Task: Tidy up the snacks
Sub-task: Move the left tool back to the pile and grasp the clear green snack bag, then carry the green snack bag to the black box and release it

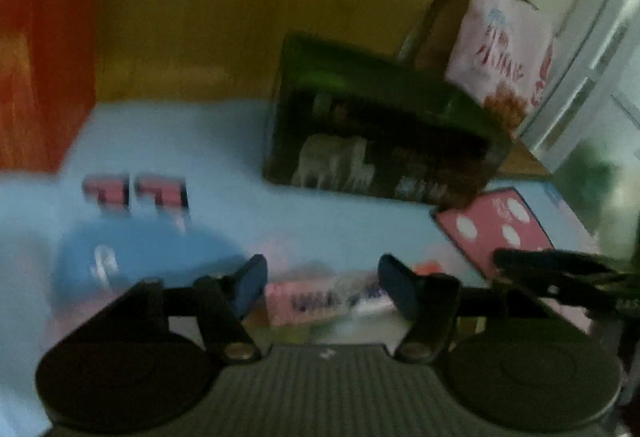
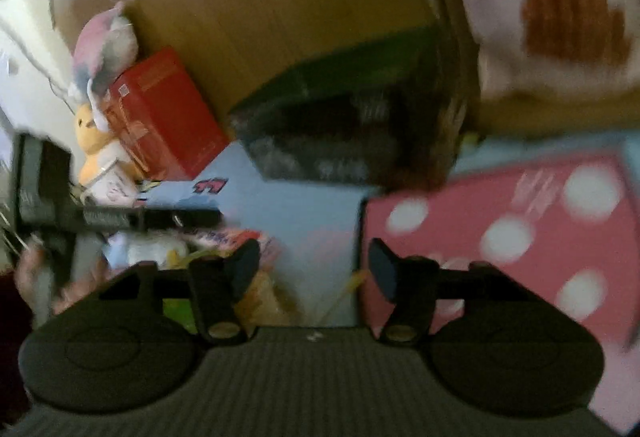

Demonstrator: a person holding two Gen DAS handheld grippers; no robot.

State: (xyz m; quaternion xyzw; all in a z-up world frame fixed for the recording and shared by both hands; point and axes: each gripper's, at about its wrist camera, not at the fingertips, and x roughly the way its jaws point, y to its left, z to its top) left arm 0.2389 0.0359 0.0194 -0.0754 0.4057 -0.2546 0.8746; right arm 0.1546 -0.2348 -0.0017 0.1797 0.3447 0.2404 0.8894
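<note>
My left gripper (image 1: 324, 281) stands open low over the light blue table (image 1: 200, 157). A pink snack packet (image 1: 320, 301) lies in the gap between its fingers; blur hides whether the pads touch it. A blue pouch (image 1: 140, 257) sits just to its left. My right gripper (image 2: 312, 265) is open with only bare table between its fingers, and a pink box with white dots (image 2: 520, 229) is close on its right. A heap of small snack packets (image 2: 208, 237) lies to its left, under the other gripper's black bar (image 2: 120, 217).
A dark green box (image 1: 380, 141) stands at the back against the wooden wall, with a pink-and-white snack bag (image 1: 504, 57) above its right end. A red box (image 2: 160, 117) and plush toys (image 2: 104, 45) fill the back left. A hand (image 2: 28, 269) shows at the left edge.
</note>
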